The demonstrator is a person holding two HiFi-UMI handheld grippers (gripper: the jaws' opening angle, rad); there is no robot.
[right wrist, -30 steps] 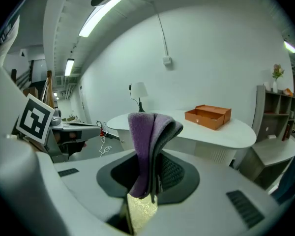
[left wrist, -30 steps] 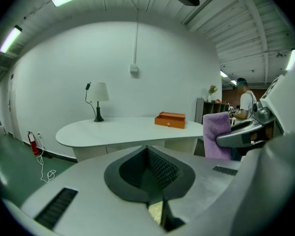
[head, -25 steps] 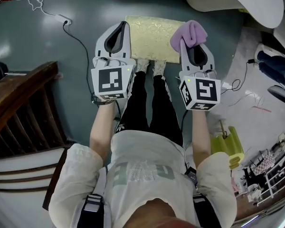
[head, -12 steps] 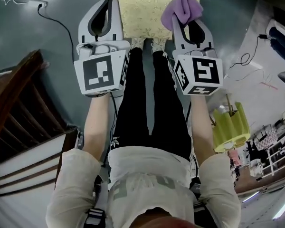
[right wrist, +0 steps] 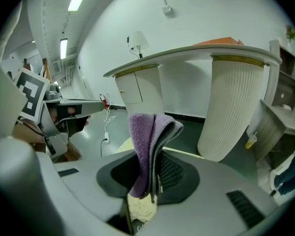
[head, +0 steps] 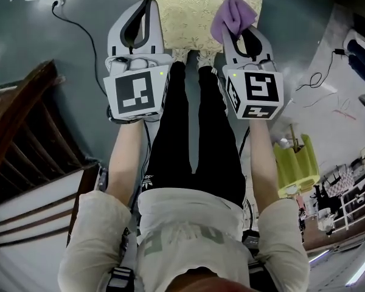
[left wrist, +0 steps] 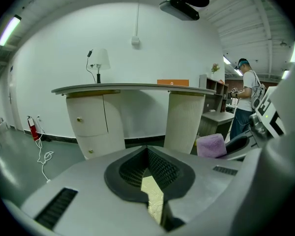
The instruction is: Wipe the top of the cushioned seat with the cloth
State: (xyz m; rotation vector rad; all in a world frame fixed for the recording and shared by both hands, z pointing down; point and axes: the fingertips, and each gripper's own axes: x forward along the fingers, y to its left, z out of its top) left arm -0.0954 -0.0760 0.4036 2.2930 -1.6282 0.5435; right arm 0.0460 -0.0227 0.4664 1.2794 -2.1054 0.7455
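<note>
Left tongs [head: 147,8]: shut, empty, above near-left edge of cushioned seat [head: 182,11]. Right tongs [head: 236,34]: clamped on folded purple cloth [head: 233,14], held over seat's right part; contact not confirmed.

Likely risk: most of cloth bunched beyond tips, so drag on patterned cushion could tug it loose.

Head view alone places cloth over seat. Right gripper view alone shows grip, with ribbed white pedestal [right wrist: 231,107] beyond.

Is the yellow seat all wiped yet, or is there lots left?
Not yet. Done: the right gripper is shut on the purple cloth. In hand: it holds the cloth over the right side of the cushioned seat. Left: the wiping itself; I can't tell if the cloth touches the seat. The left gripper is shut and empty.
</note>
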